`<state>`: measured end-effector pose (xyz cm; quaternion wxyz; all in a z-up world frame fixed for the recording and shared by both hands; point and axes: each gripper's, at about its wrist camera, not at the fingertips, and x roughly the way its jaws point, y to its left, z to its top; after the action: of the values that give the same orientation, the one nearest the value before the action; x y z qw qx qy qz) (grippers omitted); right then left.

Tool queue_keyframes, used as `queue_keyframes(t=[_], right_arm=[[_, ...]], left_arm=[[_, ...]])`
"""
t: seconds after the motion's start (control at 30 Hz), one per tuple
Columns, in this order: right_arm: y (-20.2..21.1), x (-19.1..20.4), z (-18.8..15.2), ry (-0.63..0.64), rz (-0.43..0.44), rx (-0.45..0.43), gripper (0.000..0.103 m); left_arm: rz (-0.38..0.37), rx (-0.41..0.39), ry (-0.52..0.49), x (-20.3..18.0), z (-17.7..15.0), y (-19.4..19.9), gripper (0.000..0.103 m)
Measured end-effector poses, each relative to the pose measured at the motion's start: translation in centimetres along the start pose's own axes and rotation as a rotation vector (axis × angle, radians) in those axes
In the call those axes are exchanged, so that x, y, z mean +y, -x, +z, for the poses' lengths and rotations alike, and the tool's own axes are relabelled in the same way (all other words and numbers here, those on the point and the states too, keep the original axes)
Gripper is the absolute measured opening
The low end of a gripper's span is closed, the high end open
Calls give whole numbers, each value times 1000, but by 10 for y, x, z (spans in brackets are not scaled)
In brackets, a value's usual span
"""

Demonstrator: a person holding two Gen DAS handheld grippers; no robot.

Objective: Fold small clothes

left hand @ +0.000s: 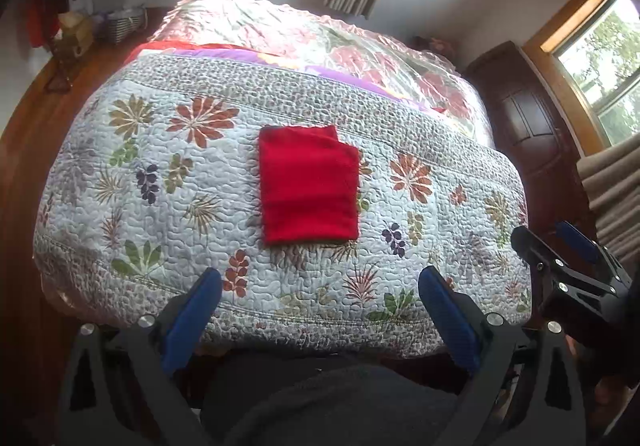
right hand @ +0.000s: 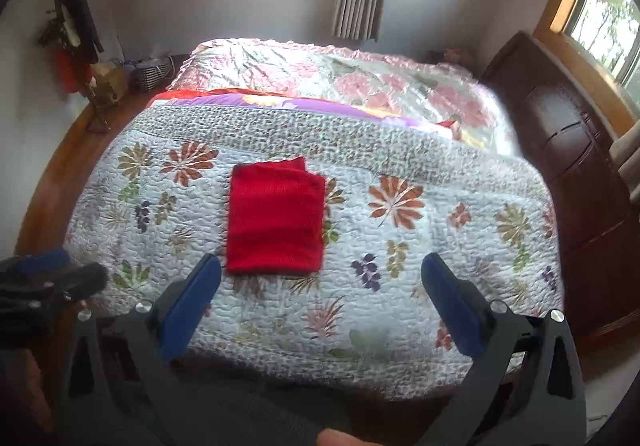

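A small red cloth lies folded into a neat rectangle on the flowered quilt, with one lower layer peeking out at its far right corner. My left gripper hangs open above the quilt's near edge, well short of the cloth and holding nothing. The right wrist view shows the same red cloth on the quilt. My right gripper is open too, its left fingertip close to the cloth's near left corner but apart from it. The right gripper also shows at the left view's right edge.
Bedding wrapped in clear plastic lies behind the quilt. A dark wooden cabinet stands to the right of the bed, baskets and boxes at the far left. Dark fabric of the person's clothing fills the bottom.
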<state>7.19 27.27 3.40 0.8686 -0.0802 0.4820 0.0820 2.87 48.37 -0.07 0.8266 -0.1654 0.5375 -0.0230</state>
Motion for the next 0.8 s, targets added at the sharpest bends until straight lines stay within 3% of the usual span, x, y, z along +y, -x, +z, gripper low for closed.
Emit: queue_keyframes(t=[0.8], right_arm=[[10, 16, 7, 18, -3, -15, 100]], left_arm=[[16, -22, -35, -2, 3, 13, 99]])
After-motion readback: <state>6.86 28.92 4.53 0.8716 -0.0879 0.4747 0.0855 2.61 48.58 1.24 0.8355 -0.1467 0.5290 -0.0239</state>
